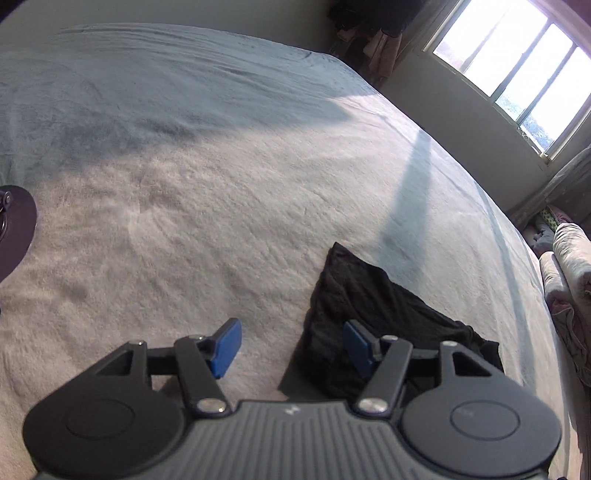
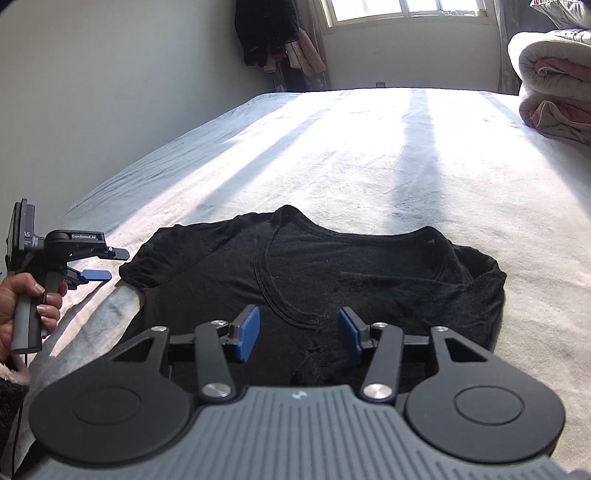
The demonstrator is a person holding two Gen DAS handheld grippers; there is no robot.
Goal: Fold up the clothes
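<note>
A black T-shirt (image 2: 369,273) lies partly folded on the pale bedspread (image 2: 332,158), its neckline facing me. My right gripper (image 2: 299,332) is open and empty, hovering over the shirt's near edge by the collar. My left gripper (image 1: 291,347) is open and empty; its right pad is over the shirt's left edge (image 1: 369,295) and its left pad is over bare blanket. The left gripper also shows in the right wrist view (image 2: 107,264), held by a hand just left of the shirt's sleeve.
The bed runs along a wall on the left (image 2: 110,92). A rolled quilt (image 2: 554,81) lies at the far right. Clothes hang in the far corner (image 2: 273,33) by a bright window (image 1: 517,66). Sunlit blanket stretches beyond the shirt.
</note>
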